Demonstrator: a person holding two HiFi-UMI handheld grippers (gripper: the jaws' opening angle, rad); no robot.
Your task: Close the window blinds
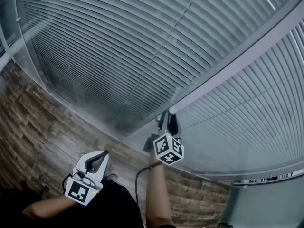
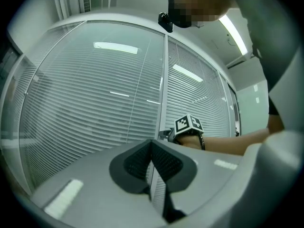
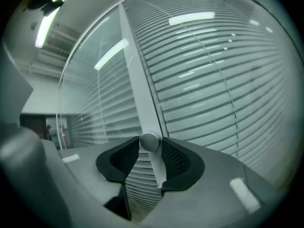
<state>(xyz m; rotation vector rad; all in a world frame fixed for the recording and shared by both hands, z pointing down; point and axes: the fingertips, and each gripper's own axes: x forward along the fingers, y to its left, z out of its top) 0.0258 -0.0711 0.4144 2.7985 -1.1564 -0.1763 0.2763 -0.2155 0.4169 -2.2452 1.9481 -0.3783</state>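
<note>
Grey slatted blinds (image 1: 142,46) hang behind glass on both sides of a pale upright frame post (image 1: 237,65). My right gripper (image 1: 167,122) reaches level to that post. In the right gripper view its jaws (image 3: 150,144) sit on either side of a small round metal knob (image 3: 149,141) on the post (image 3: 135,80), with both pads against it. My left gripper (image 1: 101,155) hangs lower at the left, away from the window, with its tips together and nothing between them (image 2: 152,144). The left gripper view also shows the blinds (image 2: 95,108) and the right gripper's marker cube (image 2: 188,124).
A wood-plank floor (image 1: 38,127) runs along the foot of the window. A black cable (image 1: 138,179) trails from my right forearm. A plain wall (image 1: 266,203) meets the window at the lower right. Ceiling lights reflect in the glass (image 3: 190,18).
</note>
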